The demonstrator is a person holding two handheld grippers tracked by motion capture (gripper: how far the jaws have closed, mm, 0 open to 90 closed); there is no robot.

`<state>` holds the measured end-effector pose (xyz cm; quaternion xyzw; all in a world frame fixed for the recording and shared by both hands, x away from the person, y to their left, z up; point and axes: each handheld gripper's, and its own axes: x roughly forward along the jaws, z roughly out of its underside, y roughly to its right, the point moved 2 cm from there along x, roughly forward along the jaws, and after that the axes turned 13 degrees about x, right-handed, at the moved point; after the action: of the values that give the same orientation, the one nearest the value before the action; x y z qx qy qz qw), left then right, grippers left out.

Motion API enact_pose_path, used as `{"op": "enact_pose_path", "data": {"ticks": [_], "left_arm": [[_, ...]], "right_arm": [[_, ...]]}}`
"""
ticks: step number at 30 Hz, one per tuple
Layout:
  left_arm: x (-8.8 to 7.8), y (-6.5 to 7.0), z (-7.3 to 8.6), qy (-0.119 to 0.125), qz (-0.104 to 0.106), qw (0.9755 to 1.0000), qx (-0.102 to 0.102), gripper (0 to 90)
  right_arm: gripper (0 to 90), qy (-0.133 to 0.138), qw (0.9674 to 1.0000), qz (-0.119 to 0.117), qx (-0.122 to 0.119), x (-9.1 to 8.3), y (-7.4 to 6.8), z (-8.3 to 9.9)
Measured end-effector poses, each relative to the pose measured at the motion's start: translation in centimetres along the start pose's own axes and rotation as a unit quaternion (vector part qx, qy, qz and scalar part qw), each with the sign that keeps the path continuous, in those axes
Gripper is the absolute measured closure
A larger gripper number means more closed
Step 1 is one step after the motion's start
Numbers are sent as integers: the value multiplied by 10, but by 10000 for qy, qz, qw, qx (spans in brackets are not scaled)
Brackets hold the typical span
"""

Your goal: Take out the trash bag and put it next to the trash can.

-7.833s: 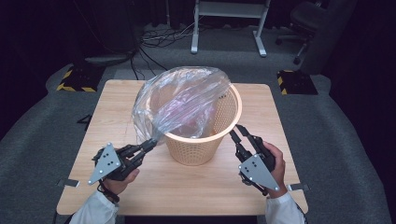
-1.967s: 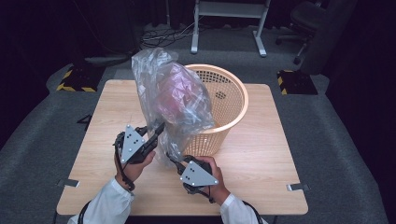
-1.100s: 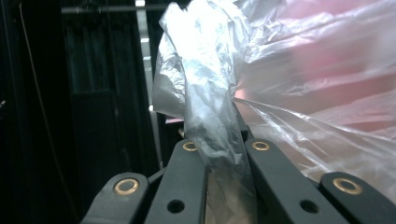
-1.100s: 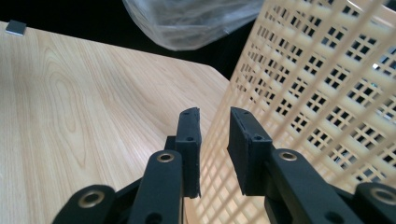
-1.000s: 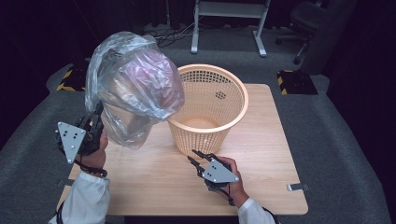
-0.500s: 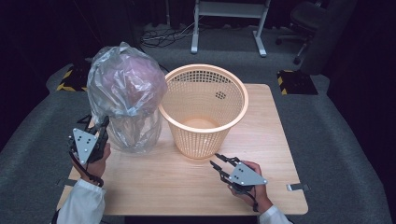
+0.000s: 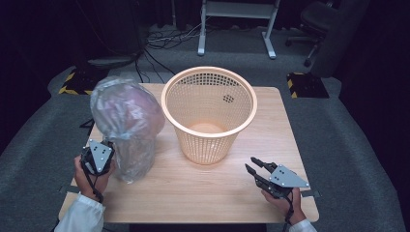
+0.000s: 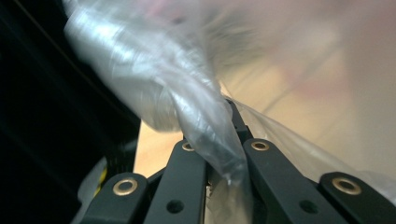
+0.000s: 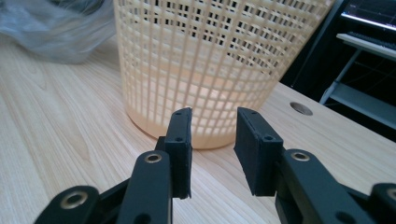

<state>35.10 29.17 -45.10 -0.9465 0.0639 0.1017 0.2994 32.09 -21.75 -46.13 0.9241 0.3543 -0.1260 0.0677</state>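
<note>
1. Bag (image 7: pixel 126 126) of clear plastic, puffed up with something pinkish inside, stands on the left part of the table (image 7: pixel 212 191), just left of the basket (image 7: pixel 209 112); whether they touch I cannot tell
2. Left gripper (image 7: pixel 98 157) sits at the bag's lower left side, held by the person's left hand (image 7: pixel 84 176), a white sleeve (image 7: pixel 82 217) below it
3. In the left gripper view (image 8: pixel 219 140) the jaws are clamped together on a twisted fold of the bag (image 8: pixel 205 126), the plastic bunched between the black pads
4. Basket, an orange mesh one, stands upright at the middle of the table with its mouth open upward
5. Right gripper (image 7: pixel 255 166) lies low over the table near its front right, well apart from the bag and pointing toward the basket's base
6. In the right gripper view (image 9: pixel 212 140) its jaws stand apart with nothing between them; they have just been opening, and the basket (image 9: pixel 210 60) rises just beyond them
</note>
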Motion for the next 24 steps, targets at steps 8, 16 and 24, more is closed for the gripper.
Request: {"op": "enact_pose_path", "data": {"ticks": [8,16,24], "left_arm": [[14,9,13,-264,767,9965,-201,699],[11,29,10,-509,1530,9869,40,397],[5,44,19,-1125,2840,9522,34,296]], "right_arm": [[646,-114,9993,348,91,-9,21,7],[608,-434,9974,535,192,-12,38,18],[481,-954,9933,569,308,-11,48,24]]}}
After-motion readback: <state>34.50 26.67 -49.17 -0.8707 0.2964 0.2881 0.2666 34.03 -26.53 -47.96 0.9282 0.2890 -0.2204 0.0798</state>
